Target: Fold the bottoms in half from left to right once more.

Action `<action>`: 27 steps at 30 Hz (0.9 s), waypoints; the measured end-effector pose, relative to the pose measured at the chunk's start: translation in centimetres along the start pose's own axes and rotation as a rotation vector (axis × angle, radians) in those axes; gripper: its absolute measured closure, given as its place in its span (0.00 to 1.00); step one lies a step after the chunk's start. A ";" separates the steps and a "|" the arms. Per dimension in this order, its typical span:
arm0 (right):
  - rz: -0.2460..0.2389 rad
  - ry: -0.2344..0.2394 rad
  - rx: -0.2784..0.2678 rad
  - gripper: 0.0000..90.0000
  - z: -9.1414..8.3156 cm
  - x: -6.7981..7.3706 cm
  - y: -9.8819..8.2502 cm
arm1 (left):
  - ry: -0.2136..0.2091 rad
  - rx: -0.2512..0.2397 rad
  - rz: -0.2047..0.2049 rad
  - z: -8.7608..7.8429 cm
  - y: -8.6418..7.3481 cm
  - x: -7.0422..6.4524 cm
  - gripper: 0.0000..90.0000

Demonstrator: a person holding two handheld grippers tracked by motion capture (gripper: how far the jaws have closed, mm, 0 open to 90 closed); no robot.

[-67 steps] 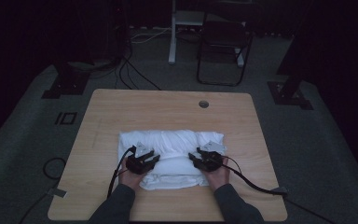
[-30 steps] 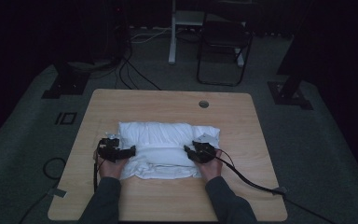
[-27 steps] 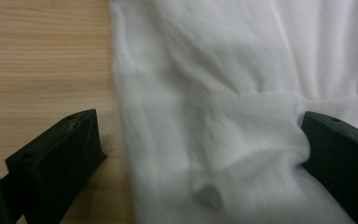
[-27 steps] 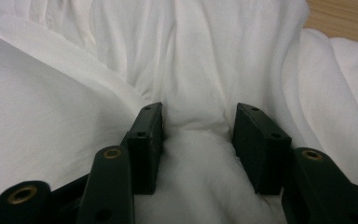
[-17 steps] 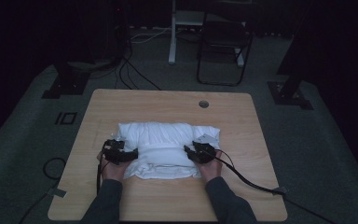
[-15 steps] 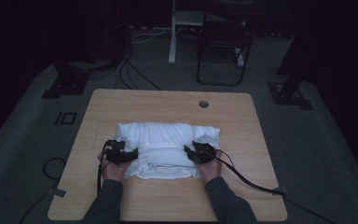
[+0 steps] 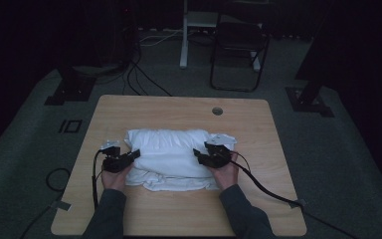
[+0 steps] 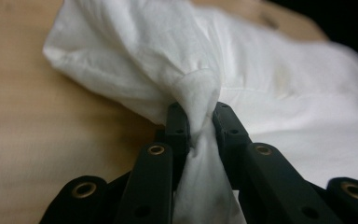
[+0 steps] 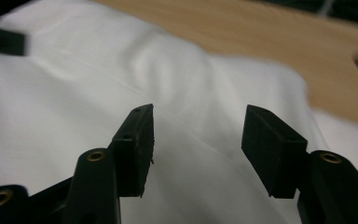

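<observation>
A white cloth (image 7: 171, 157) lies folded and bunched in the middle of the wooden table (image 7: 179, 107). My left gripper (image 7: 135, 154) is at the cloth's left end. Its jaws have just been closing, and in the left gripper view the left gripper (image 8: 199, 116) is shut on a pinched fold of the cloth (image 8: 284, 93). My right gripper (image 7: 197, 153) is at the cloth's right end, a little above it. Its jaws have just been opening further. In the right gripper view the right gripper (image 9: 196, 121) stands open over smooth cloth (image 9: 74, 93), with nothing between its fingers.
A round cable hole (image 7: 217, 110) sits near the table's far edge. A folding chair (image 7: 238, 50), a white post (image 7: 184, 35) and floor cables (image 7: 144, 79) lie beyond the table. Dark stand feet (image 7: 69, 89) flank it. A cable (image 7: 273, 194) trails from the right gripper across the table.
Since the earliest frame both hands have moved apart from the cloth's front middle to its two ends. In the last second the left gripper has edged in onto the cloth's left end.
</observation>
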State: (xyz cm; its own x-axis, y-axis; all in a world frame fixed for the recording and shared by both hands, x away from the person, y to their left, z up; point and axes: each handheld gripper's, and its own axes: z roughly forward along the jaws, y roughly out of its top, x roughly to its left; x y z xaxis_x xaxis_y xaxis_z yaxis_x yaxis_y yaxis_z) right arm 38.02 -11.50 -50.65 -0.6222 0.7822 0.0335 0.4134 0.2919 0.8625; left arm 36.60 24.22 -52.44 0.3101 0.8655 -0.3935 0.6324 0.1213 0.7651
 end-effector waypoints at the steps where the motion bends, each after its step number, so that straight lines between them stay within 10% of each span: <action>1: -0.029 0.008 -0.004 0.47 0.0 0.5 0.3 | -0.006 -0.017 0.002 -0.3 0.4 -0.2 0.89; 8: -0.123 0.016 0.182 0.49 4.8 2.6 -1.5 | -0.114 -0.095 0.028 -2.0 3.2 -2.6 0.91; 18: -0.103 -0.007 0.154 0.53 6.5 4.7 -1.6 | -0.217 -0.137 0.142 -1.3 6.1 -8.2 0.91; 23: -0.089 0.080 0.153 0.48 6.0 4.7 -1.0 | -0.205 -0.138 0.158 -1.1 6.3 -8.5 0.91; 24: -0.104 0.106 0.086 0.46 4.4 4.0 -0.8 | -0.190 -0.137 0.168 -1.3 6.3 -8.2 0.91; 27: -0.066 0.046 0.027 0.45 2.3 2.4 -1.0 | -0.178 -0.139 0.158 -1.7 6.2 -7.7 0.91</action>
State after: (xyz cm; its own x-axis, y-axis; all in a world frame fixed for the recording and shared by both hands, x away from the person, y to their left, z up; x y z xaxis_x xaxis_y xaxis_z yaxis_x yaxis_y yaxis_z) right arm 37.58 -8.64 -52.62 -0.6782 0.7349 0.0000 0.3875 0.3575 0.8497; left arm 36.98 19.15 -43.80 0.5248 0.7816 -0.3371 0.4660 0.0675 0.8822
